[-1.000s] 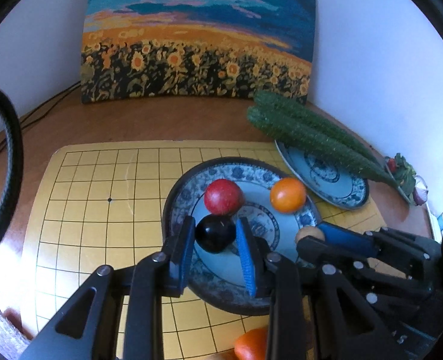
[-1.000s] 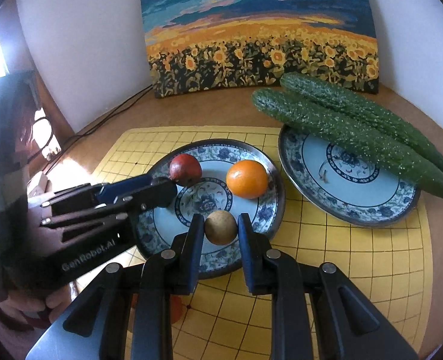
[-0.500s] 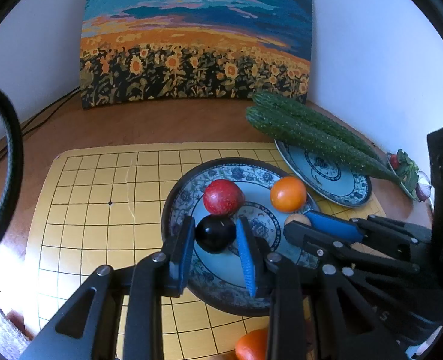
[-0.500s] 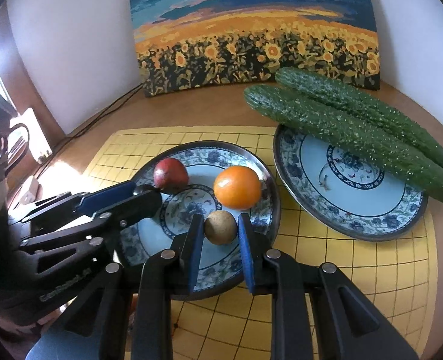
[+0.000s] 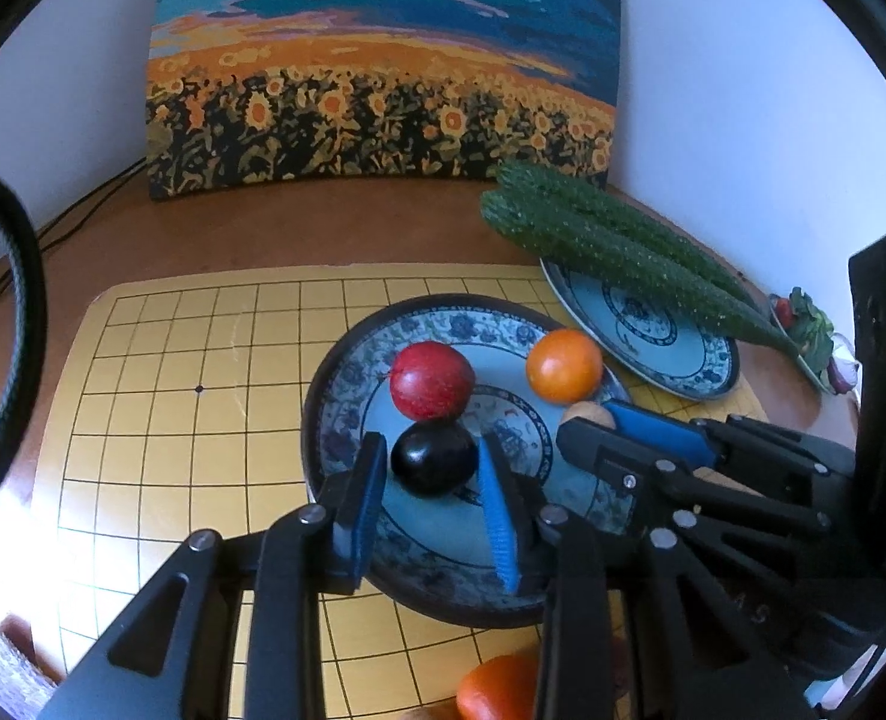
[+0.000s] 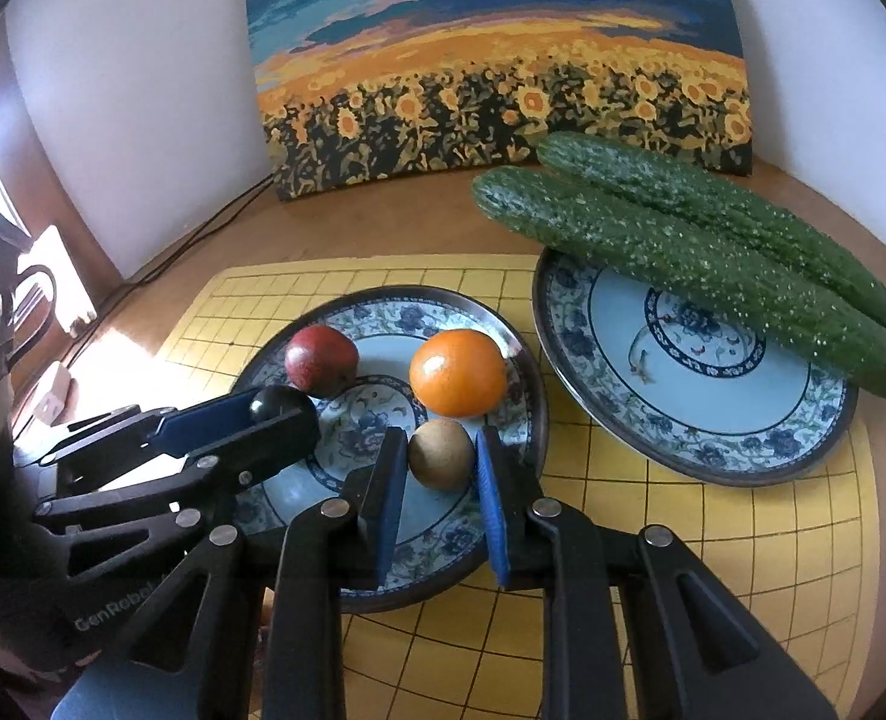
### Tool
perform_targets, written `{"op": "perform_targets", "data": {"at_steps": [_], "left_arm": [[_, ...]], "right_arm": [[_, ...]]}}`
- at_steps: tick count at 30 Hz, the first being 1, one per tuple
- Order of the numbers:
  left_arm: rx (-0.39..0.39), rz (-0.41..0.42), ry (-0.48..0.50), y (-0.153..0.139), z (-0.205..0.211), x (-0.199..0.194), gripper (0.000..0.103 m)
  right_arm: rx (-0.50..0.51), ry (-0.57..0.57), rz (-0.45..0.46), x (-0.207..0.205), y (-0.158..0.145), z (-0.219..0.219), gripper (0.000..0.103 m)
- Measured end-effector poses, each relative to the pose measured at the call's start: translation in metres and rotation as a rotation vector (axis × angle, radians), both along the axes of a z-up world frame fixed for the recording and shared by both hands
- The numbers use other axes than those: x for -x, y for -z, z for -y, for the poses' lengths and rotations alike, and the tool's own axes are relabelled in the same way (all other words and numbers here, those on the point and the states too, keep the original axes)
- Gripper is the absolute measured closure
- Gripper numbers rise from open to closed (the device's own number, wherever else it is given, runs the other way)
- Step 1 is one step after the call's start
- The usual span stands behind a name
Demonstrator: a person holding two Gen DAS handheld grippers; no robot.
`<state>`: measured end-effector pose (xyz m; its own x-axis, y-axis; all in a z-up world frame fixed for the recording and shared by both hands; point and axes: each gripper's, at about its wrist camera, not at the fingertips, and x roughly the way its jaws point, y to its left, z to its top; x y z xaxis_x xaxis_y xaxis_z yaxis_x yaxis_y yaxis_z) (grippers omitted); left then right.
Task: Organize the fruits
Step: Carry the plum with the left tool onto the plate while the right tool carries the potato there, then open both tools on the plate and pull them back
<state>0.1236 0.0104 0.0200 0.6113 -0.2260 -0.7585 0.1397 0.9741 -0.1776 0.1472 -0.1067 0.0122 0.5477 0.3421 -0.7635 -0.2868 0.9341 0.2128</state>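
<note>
A blue-patterned plate [image 5: 347, 372] [image 6: 521, 372] holds a red fruit [image 5: 432, 380] [image 6: 321, 358], an orange [image 5: 564, 365] [image 6: 458, 371], a black plum [image 5: 434, 459] [image 6: 278, 402] and a brown kiwi-like fruit [image 6: 440, 454] [image 5: 587, 414]. My left gripper [image 5: 431, 468] has its jaws a little apart on both sides of the plum, which rests on the plate. My right gripper [image 6: 437, 468] has its jaws slightly apart around the brown fruit, which also sits on the plate.
A second patterned plate [image 6: 695, 420] [image 5: 671, 348] at the right carries two long cucumbers [image 6: 683, 252] [image 5: 611, 246]. A yellow grid mat [image 5: 191, 396] lies under both plates. A sunflower painting [image 5: 383, 72] leans on the wall. An orange-red fruit [image 5: 497, 690] lies at the near mat edge.
Both grippers have widened slightly, letting go of the plum and the brown fruit on the plate. The right gripper has shifted a little toward the left gripper.
</note>
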Motion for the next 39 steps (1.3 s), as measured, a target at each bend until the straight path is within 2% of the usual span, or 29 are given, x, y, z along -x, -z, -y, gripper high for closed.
{"op": "perform_targets", "data": {"at_steps": [5,10,24,29,39], "left_arm": [[-0.007,-0.003,0.003,0.000,0.001,-0.001,0.069],[-0.005,-0.006,-0.007,-0.002,-0.002,-0.001,0.069],[0.000,-0.028,-0.026,-0.017,-0.010,0.009,0.063],[-0.023,-0.022,-0.017,-0.025,-0.011,0.019,0.057],[-0.025,-0.022,-0.018,-0.035,-0.014,0.042,0.056]], "right_arm": [[-0.002,0.000,0.000,0.000,0.000,-0.001,0.078],[-0.019,0.012,0.000,0.002,0.000,0.002,0.070],[-0.041,0.019,0.017,0.013,-0.011,0.004,0.054],[-0.052,0.027,0.017,0.022,-0.016,0.009,0.053],[-0.058,0.029,0.041,0.046,-0.032,0.013,0.052]]}}
